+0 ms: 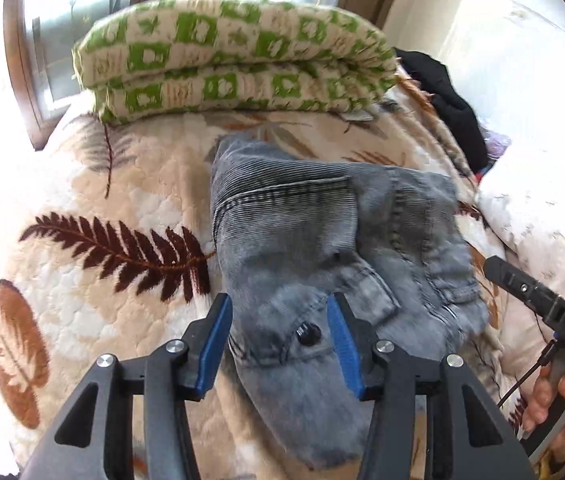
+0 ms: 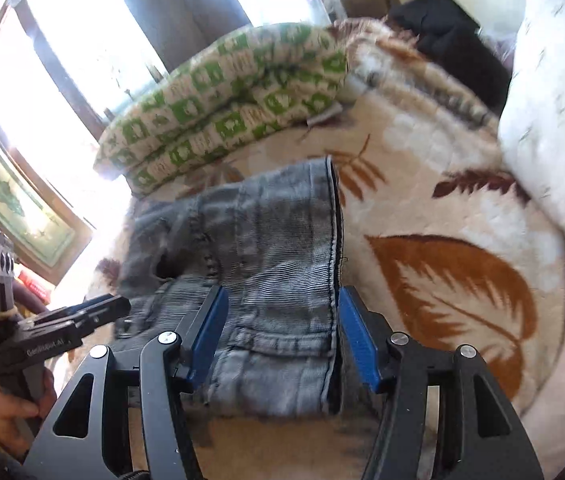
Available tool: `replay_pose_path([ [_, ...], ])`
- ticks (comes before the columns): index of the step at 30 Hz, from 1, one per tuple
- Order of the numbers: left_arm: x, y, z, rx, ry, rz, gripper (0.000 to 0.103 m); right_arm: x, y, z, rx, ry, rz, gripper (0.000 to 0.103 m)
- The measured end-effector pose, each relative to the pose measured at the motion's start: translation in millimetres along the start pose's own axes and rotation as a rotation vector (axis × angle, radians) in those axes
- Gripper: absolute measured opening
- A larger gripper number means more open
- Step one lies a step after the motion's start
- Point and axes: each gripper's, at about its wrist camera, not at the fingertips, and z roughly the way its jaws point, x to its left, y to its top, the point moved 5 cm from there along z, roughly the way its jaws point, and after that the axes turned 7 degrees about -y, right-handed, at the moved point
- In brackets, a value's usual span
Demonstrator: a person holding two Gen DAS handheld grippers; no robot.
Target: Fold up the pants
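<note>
The grey corduroy pants [image 1: 322, 240] lie folded into a compact bundle on the leaf-print blanket [image 1: 82, 200]. My left gripper [image 1: 278, 308] is open, its blue pads either side of the near end of the bundle by a dark button [image 1: 308, 334]. My right gripper [image 2: 282, 300] is open over the near edge of the same pants [image 2: 262, 248], with a dark seam edge [image 2: 336, 240] beside its right pad. Neither gripper holds cloth. The right gripper also shows at the right in the left wrist view [image 1: 542, 300]; the left gripper shows at the left in the right wrist view [image 2: 82, 316].
A folded green-and-cream quilt [image 1: 234, 60] lies at the far side of the bed by the window. A black garment [image 1: 450, 100] and a white pillow [image 2: 554, 120] lie to the right. The blanket [image 2: 442, 260] extends around the pants.
</note>
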Motion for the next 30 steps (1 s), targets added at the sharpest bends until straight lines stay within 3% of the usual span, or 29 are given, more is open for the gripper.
replay_pose_path([
  [3,-12,-8,-5,0.009,0.0,0.037,0.052,14,-6,-9,0.0,0.003,-0.061,0.057],
  [5,-16,-14,1,0.033,-0.003,0.046,0.052,20,-15,1,0.044,-0.011,-0.095,0.056],
  [11,-16,-31,21,0.054,0.068,0.084,0.053,13,-36,29,0.126,-0.069,-0.137,0.052],
  [15,-14,-29,18,0.06,0.064,0.054,0.053,17,-34,27,0.148,-0.083,-0.153,0.053],
  [30,-34,-47,-32,0.036,0.042,0.045,0.053,25,-54,-49,0.109,-0.063,-0.137,0.058],
])
